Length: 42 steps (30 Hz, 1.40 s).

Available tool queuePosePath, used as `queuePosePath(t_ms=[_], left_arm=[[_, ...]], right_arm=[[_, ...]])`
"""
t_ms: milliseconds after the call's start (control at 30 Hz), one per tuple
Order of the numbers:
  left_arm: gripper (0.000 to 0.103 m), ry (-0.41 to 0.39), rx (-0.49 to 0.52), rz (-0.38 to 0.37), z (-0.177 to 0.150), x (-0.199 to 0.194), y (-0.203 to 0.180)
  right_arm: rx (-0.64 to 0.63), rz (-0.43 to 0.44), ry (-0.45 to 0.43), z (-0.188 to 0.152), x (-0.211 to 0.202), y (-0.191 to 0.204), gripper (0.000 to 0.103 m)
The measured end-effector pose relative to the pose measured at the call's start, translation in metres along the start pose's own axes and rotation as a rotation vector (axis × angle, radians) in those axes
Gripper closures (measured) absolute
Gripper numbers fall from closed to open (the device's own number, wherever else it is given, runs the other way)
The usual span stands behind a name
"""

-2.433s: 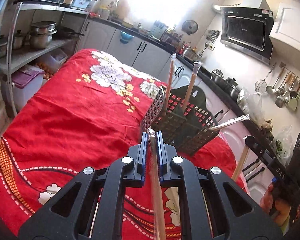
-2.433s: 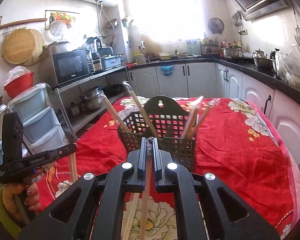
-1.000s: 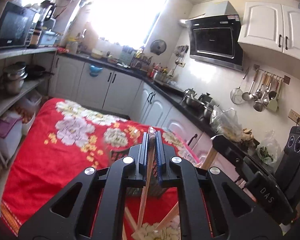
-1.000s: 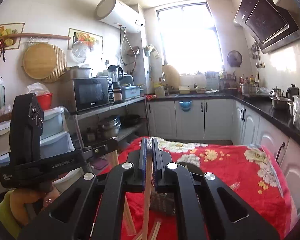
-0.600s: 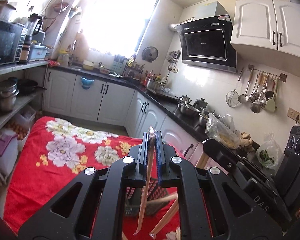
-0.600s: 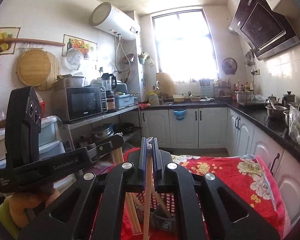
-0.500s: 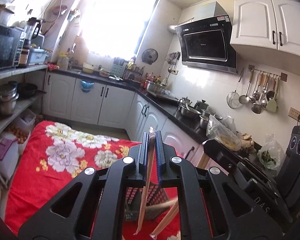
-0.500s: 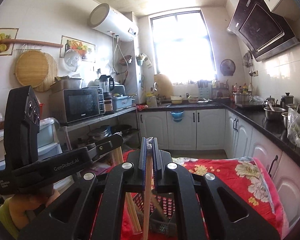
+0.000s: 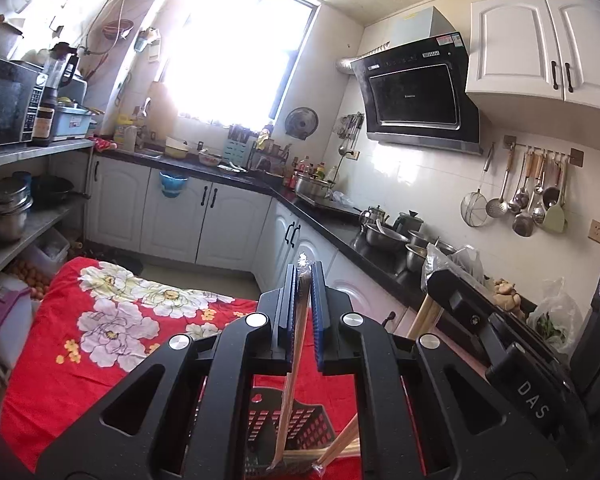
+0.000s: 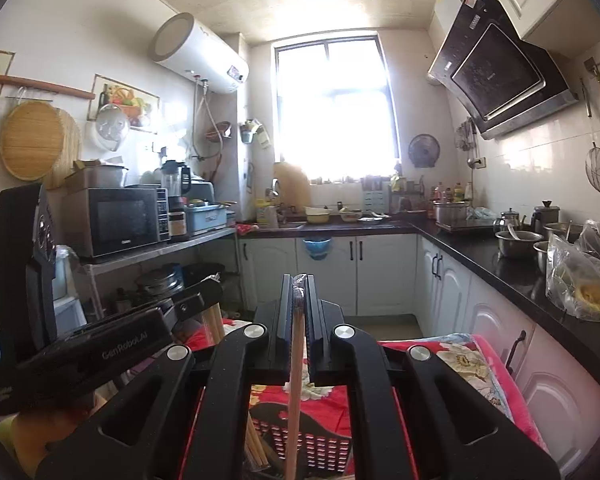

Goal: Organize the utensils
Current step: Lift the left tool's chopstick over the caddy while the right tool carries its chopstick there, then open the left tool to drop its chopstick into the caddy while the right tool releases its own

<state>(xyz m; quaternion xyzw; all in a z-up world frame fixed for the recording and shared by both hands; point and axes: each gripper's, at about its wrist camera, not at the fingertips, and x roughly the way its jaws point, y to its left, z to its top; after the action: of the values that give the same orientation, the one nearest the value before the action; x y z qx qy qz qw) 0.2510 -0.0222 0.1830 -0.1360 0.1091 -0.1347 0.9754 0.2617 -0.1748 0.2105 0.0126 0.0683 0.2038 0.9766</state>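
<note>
In the left wrist view, a microwave point(image 9: 4, 100) sits on the shelf at the far left, and stacked steel pots point(image 9: 8, 210) stand on the shelf below it. The red floral tablecloth point(image 9: 80, 344) spreads across the lower left. At the centre, the left gripper point(image 9: 303, 276) is clamped on a wrapped wooden chopstick point(image 9: 292, 380) that slants down between its blue pads toward the dark slotted utensil basket point(image 9: 296, 420), which stands on the cloth directly below; more chopsticks point(image 9: 340, 446) lie across the basket's lower right. To the right, the other gripper's black body holds a pale stick point(image 9: 420, 316) beside the counter, with ladles point(image 9: 516, 200) hanging on the wall rail above. In the right wrist view, the left gripper's body crosses the lower left with a bundle of chopsticks point(image 10: 214, 322) below its tip. At the centre, the right gripper point(image 10: 299, 280) is closed on its own wooden chopstick point(image 10: 294, 400), which hangs nearly upright down to the same basket point(image 10: 324, 444). A bagged item point(image 10: 584, 280) rests on the black counter at the right.
</note>
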Motion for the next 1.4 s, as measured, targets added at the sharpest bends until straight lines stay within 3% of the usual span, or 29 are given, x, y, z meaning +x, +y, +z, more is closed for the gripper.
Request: queuePosePath(t_ms=[733, 1400], left_arm=[[0.099, 0.022, 0.008, 0.011, -0.064, 0.050, 0.016], [0.099, 0.099, -0.009, 0.025, -0.100, 0.044, 0.031]], right_arm=[[-0.038, -0.120, -0.009, -0.050, 0.044, -0.029, 0.097], [0.047, -0.100, 0.104, -0.094, 0.021, -0.041, 0.097]])
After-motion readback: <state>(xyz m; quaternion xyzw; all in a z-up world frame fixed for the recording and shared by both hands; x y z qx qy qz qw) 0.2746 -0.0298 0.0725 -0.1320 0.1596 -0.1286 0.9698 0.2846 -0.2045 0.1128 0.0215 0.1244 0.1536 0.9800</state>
